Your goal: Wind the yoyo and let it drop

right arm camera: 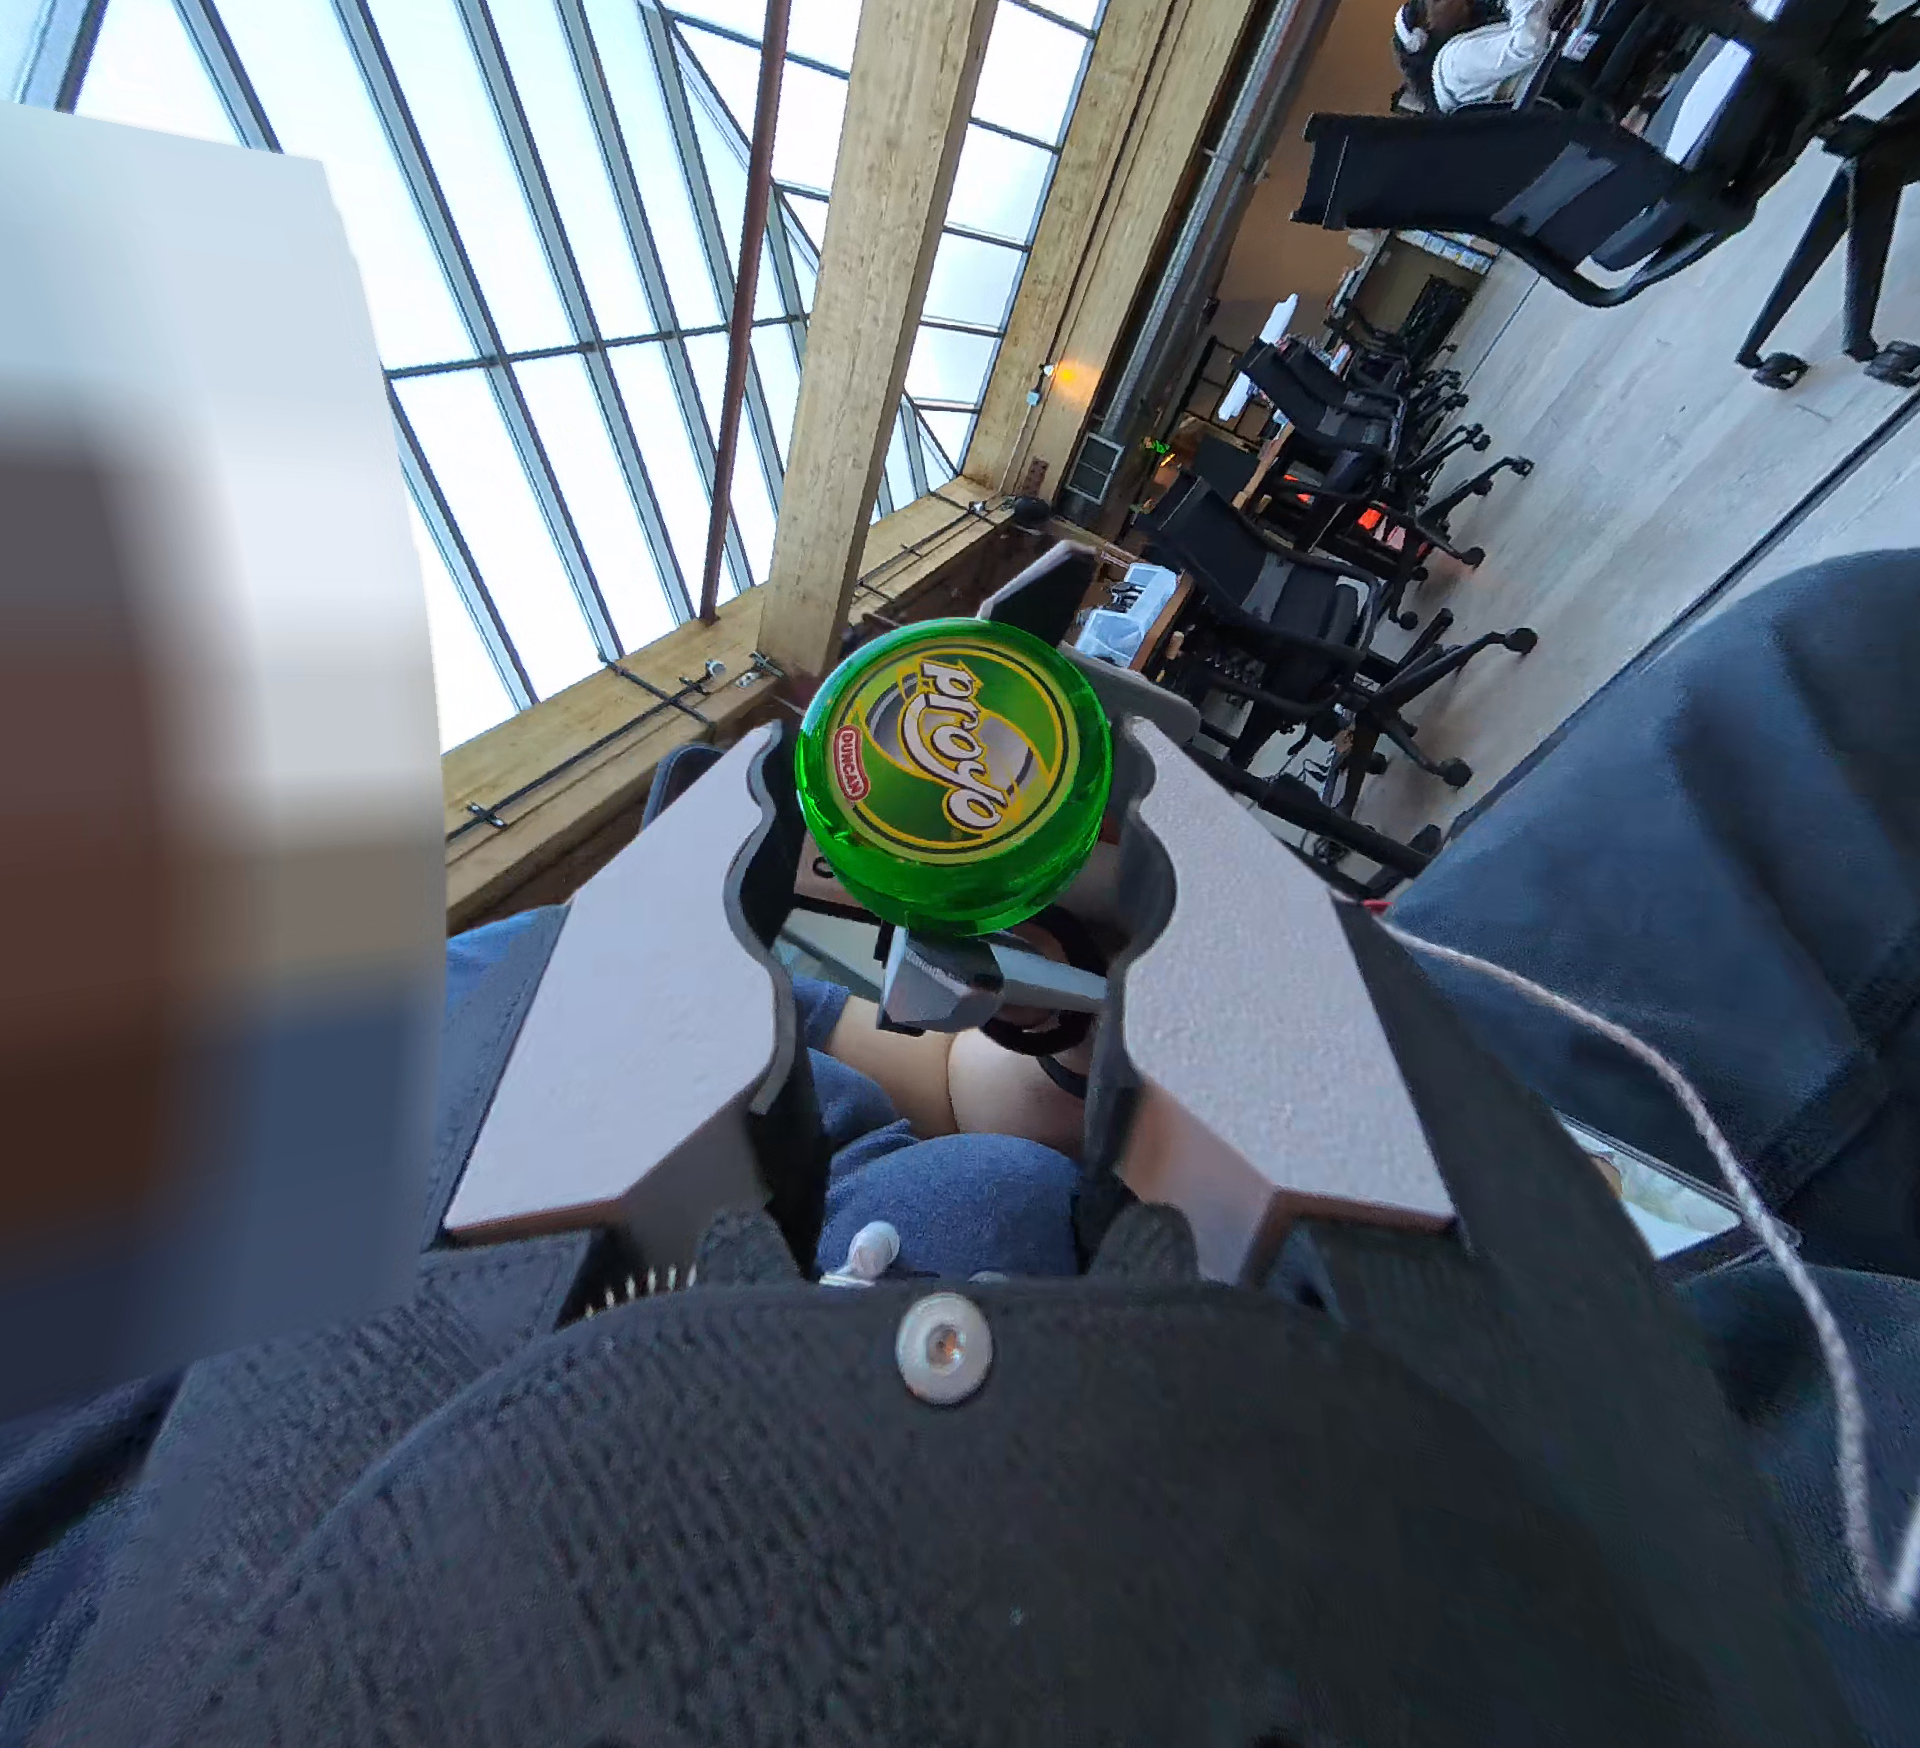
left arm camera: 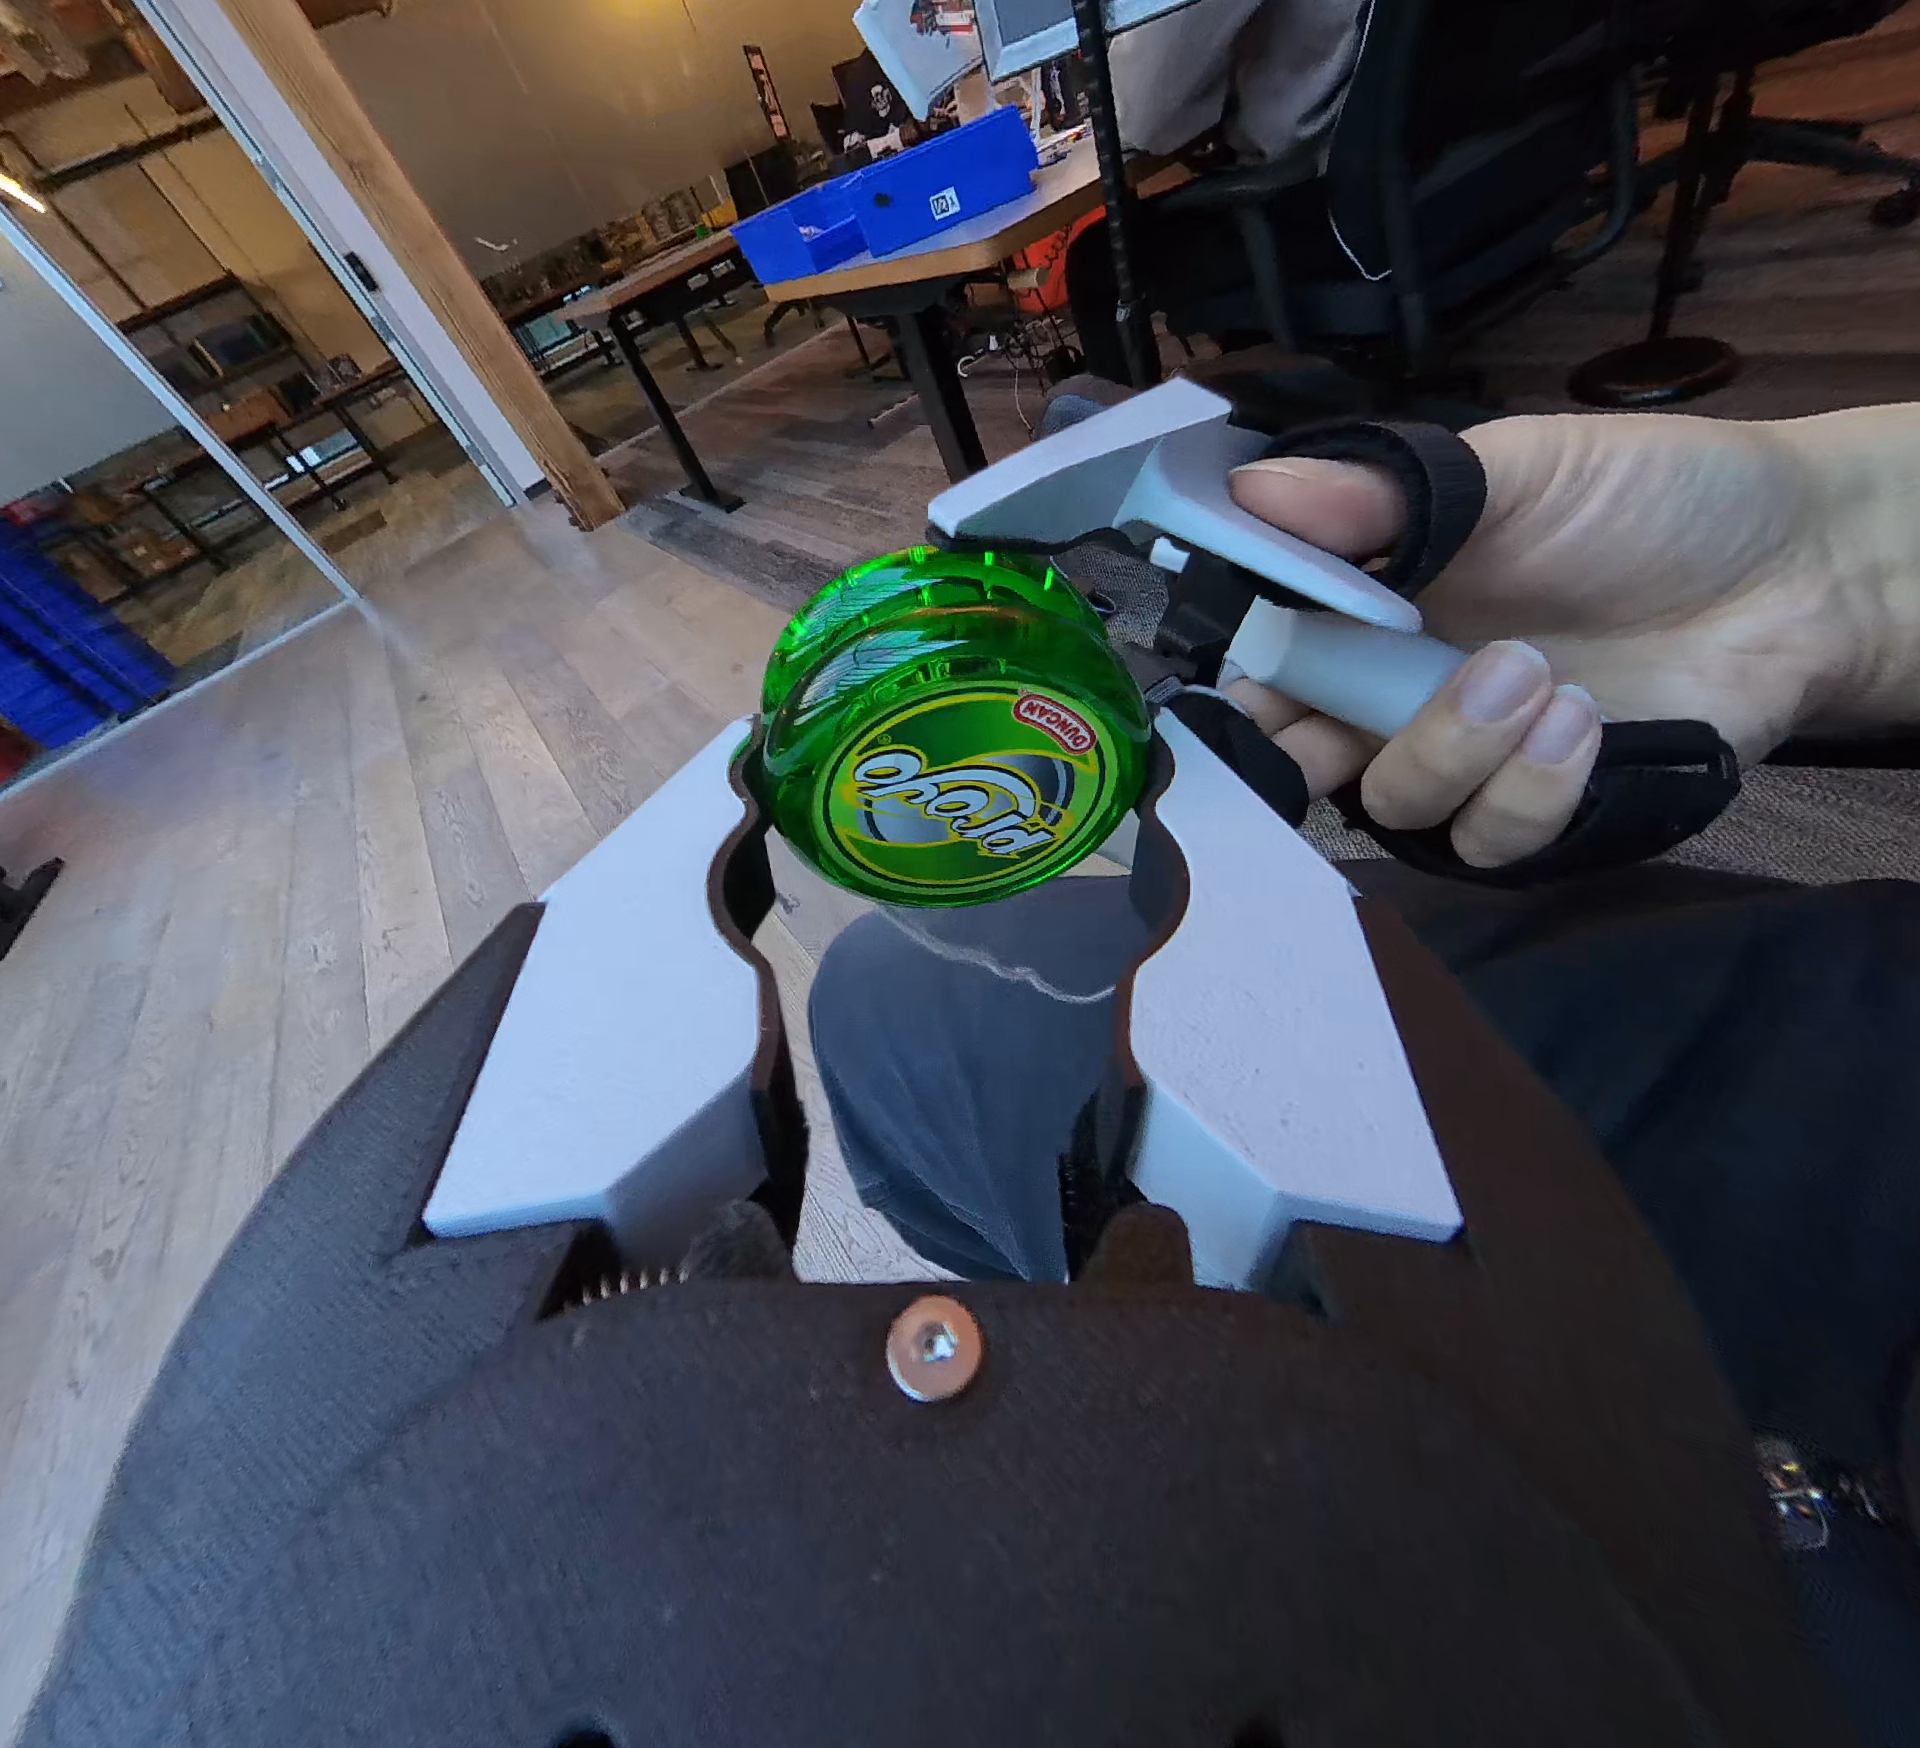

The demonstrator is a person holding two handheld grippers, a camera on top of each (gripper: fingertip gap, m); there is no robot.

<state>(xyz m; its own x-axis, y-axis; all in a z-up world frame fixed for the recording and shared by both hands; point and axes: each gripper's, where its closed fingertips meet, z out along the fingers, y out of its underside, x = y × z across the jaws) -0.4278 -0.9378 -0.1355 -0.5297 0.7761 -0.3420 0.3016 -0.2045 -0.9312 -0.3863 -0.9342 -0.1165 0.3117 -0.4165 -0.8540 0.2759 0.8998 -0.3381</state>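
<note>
Gleaming translucent green yoyo [left arm camera: 951, 732], round label facing outward, white string [right arm camera: 1756, 1210] trailing.

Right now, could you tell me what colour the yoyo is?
Translucent green yoyo, clearest in the right wrist view.

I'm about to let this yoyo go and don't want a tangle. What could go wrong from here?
1. Loose string trails over the right claw's body and may snag there.
2. Both claws sit at the green yoyo; if the left claw lags, it may tilt as it drops.
</note>
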